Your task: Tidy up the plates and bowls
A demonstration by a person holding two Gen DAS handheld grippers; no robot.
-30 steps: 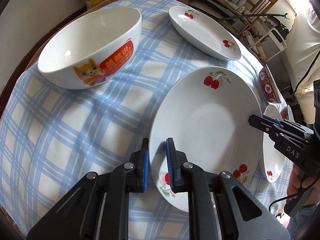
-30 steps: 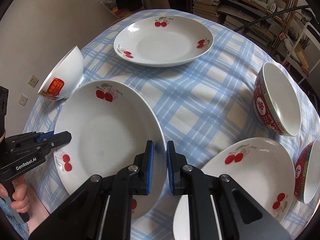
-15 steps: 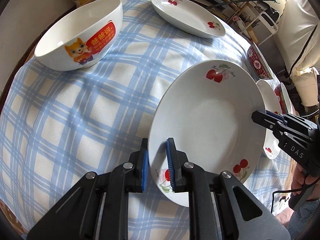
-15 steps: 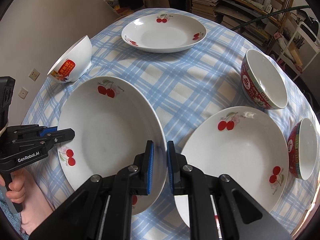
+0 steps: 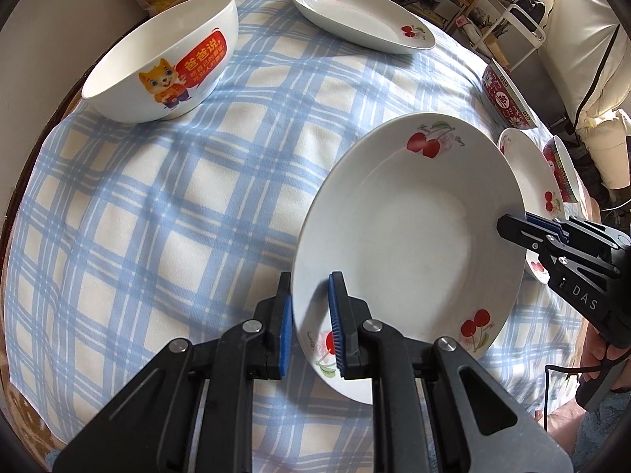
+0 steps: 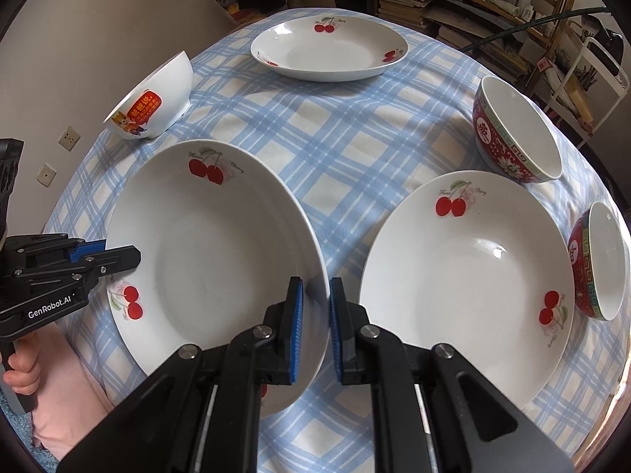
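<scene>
Jaws of both grippers clamp opposite rims of one cherry plate (image 5: 410, 236); only right view shows second plate (image 6: 465, 276) whole.

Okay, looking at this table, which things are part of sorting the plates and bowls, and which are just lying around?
Part of the job:
- held white cherry-print plate, gripped by left gripper and right gripper
- two other cherry plates
- white cartoon-cat bowl
- two red patterned bowls

Just lying about:
- blue checked tablecloth
- cluttered wooden shelves
- white wire rack
</scene>
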